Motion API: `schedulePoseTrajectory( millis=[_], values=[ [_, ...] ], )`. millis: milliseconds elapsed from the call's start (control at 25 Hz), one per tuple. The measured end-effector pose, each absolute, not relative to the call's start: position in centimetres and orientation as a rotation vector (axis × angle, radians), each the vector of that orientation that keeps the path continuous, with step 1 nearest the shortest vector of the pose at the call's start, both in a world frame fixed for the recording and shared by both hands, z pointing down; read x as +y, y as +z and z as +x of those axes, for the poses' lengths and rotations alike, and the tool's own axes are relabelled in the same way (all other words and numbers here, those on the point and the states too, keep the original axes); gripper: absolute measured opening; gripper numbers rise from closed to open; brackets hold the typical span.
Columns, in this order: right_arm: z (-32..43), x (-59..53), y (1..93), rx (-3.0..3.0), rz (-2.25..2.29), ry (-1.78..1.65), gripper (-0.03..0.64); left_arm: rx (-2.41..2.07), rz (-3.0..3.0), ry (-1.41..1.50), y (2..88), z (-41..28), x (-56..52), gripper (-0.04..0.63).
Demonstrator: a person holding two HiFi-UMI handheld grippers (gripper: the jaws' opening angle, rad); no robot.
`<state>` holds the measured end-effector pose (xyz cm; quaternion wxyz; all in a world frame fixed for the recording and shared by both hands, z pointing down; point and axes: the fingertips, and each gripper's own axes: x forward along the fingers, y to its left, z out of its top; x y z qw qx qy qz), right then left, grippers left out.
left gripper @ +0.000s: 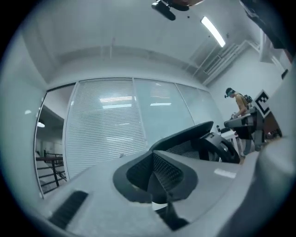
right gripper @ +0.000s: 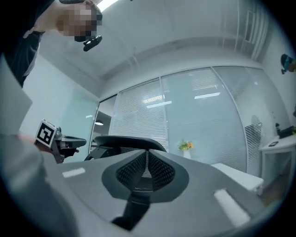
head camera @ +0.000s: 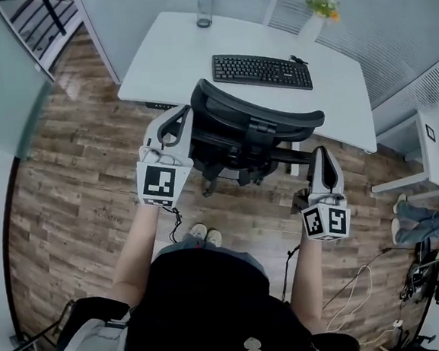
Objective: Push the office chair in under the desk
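Black mesh-backed office chair (head camera: 250,130) upright at white desk's (head camera: 186,51) near edge.

The office chair (head camera: 253,126) is black, and so is the keyboard (head camera: 262,71) on the white desk (head camera: 171,57). The floor (head camera: 76,191) is brown wood in long planks, and the flowers (head camera: 321,4) are yellow. The left gripper (head camera: 179,115) and the right gripper (head camera: 321,154) are grey, each marked with black-and-white squares.

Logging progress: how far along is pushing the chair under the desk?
Done: both grippers are at the office chair, left gripper by the backrest's left edge, right gripper near the right armrest, jaws closed on nothing. In hand: apparently lining up the push. Left: the whole push; the chair's base stands on open floor before the desk.
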<state>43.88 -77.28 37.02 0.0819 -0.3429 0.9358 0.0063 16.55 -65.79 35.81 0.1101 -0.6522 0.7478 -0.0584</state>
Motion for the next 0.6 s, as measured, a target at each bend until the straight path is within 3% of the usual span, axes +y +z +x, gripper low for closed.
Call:
schedulePoseTrajectory(
  millis=[200, 600],
  values=[
    [44.7, -77.0, 38.2, 2.724, -1.139, -0.066, 0.009, 2.306, -1.96, 0.015, 37.5, 16.0, -65.3, 0.008],
    [44.5, -76.4, 38.6, 2.732, -1.149, -0.075, 0.009, 2.286, -2.007, -0.022, 38.3, 17.1, -64.9, 0.008]
  ],
)
